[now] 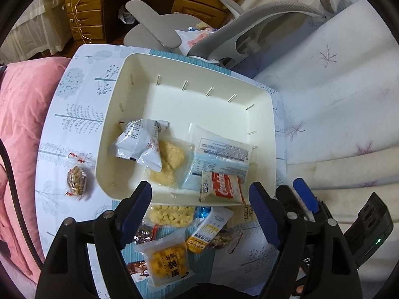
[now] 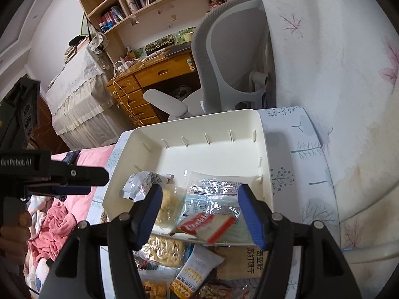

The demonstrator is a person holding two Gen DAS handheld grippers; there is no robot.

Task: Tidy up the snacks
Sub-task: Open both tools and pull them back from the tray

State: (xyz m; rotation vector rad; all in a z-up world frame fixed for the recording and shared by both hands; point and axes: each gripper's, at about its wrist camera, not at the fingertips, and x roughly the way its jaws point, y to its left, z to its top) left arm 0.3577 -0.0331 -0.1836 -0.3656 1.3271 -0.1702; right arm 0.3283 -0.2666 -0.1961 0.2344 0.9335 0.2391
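Note:
A cream bin (image 1: pixel 189 61) stands on the tree-print tabletop (image 1: pixel 74 114). Inside lie a silver packet (image 1: pixel 137 144), a pale yellow snack pack (image 1: pixel 172 159), a clear blue-white packet (image 1: pixel 222 153) and a red-and-white cookie packet (image 1: pixel 225 186) at the near wall. My left gripper (image 1: pixel 199 194) hovers open over the bin's near edge, holding nothing. My right gripper (image 2: pixel 200 194) hangs open above the same edge; the cookie packet (image 2: pixel 209 226) lies blurred below its fingers, not pinched. Loose snacks sit in front of the bin: a yellow pack (image 1: pixel 169 261), a popcorn-like pack (image 1: pixel 172 214) and a white-orange bar (image 1: pixel 209 226).
A brown nut bar (image 1: pixel 76 179) lies alone left of the bin. A pink blanket (image 1: pixel 22 114) borders the table's left, white bedding (image 1: pixel 336 94) its right. A grey office chair (image 2: pixel 232 57) and a wooden desk (image 2: pixel 159 72) stand beyond the far edge.

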